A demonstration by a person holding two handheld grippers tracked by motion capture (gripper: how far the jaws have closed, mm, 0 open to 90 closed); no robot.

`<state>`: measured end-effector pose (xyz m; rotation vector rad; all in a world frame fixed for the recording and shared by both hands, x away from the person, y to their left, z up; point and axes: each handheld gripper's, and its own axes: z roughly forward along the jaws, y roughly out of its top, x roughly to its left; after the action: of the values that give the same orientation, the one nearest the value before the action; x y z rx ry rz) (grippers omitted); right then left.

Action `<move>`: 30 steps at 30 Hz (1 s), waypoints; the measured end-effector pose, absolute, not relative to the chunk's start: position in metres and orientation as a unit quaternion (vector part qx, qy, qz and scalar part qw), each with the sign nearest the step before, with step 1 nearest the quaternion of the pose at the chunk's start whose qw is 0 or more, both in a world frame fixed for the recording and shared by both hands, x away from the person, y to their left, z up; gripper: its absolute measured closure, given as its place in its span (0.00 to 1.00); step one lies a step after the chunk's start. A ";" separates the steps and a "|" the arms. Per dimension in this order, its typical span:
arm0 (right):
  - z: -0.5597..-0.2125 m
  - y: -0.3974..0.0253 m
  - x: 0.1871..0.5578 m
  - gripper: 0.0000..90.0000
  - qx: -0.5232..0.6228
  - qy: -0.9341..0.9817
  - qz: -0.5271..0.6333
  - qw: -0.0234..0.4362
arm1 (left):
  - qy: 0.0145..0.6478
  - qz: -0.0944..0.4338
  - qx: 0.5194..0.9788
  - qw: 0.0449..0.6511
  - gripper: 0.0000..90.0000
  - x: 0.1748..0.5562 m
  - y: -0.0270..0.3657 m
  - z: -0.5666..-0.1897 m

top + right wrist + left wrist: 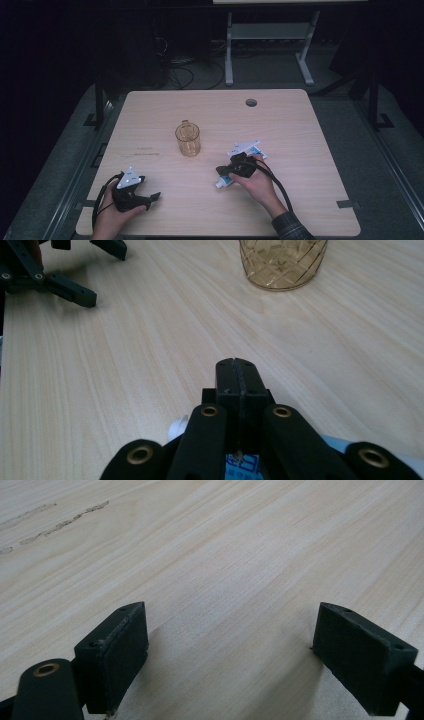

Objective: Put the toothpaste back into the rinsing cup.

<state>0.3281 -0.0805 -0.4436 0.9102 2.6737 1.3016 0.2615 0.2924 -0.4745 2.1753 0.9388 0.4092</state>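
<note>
Print on the blue-and-white tube (226, 180) under the right gripper (223, 172) is too small to read. That gripper's jaws are pressed together over the tube, which lies on the table (300, 150) near the amber glass (188, 138), the hand (255, 182) angled inward. The left gripper (152, 197) rests low with its jaws spread, holding nothing.
</note>
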 end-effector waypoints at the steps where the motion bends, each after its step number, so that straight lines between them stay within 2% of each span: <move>1: -0.445 -0.079 0.328 1.00 0.292 0.860 0.417 0.014 | 0.364 0.159 0.844 0.360 0.15 0.262 0.292 -0.475; 30: -0.452 -0.081 0.315 1.00 0.290 0.869 0.400 0.013 | 0.364 0.159 0.844 0.360 0.16 0.261 0.292 -0.474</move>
<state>0.3147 -0.0815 -0.4515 0.9043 2.7089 1.2453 0.2614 0.2925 -0.4745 2.1768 0.9375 0.4090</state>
